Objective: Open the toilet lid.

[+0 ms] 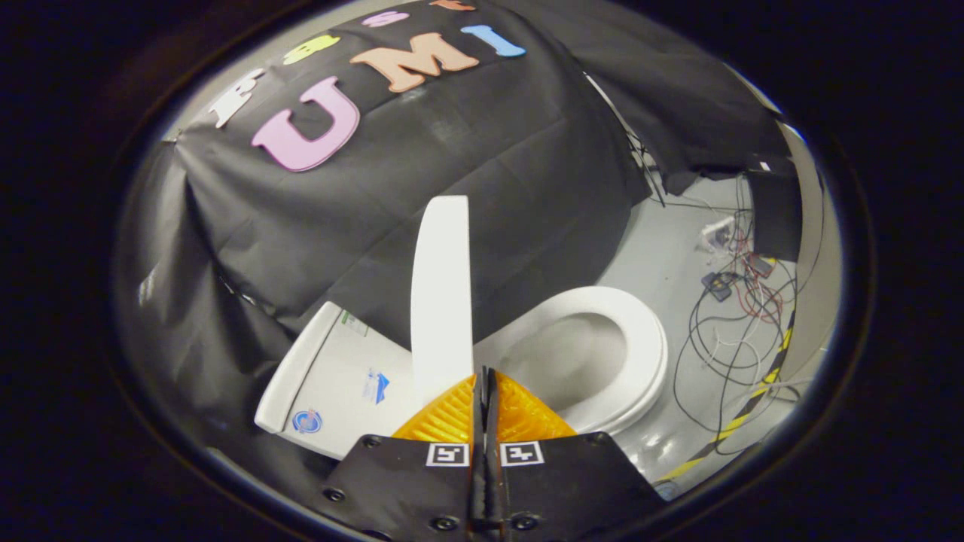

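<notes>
The toilet lid (440,293) stands raised on edge just ahead of the tool (484,376), whose fingers are clenched together on nothing, with the seat (640,339) and bowl exposed beside it, so the opening looks essentially done

The toilet lid (440,293) is white and smooth, raised to stand upright and seen edge-on, rising just beyond the tips of the closed jaws. The toilet (602,361) is white, with its oval seat (649,339) down and flat on the rim and the bowl (565,354) open to view. The tank (335,380), with a few stickers on its face, stands on the lid's other side.
</notes>
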Available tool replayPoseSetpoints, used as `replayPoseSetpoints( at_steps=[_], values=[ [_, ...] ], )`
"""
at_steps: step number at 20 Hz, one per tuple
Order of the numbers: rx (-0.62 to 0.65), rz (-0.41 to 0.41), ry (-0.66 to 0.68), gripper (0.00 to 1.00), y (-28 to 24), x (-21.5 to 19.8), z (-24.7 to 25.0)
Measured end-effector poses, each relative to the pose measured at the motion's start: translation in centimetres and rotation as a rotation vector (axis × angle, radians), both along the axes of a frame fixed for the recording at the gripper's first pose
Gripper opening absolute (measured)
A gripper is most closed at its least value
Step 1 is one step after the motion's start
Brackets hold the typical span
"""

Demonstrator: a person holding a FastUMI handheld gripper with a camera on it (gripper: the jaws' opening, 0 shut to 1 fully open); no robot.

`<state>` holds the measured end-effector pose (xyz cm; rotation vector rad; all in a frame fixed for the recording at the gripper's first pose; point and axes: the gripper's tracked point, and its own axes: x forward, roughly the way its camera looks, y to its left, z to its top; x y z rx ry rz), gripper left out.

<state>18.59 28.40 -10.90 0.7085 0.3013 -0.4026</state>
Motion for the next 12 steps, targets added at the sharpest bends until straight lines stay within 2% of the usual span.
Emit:
replayPoseSetpoints(
  at_steps=[6,12],
  values=[
    [-0.084,0.005,-0.022,0.01,3.0,1.3,2.5],
    [-0.214,0.029,0.045,0.01,6.3,3.2,4.6]
  ],
)
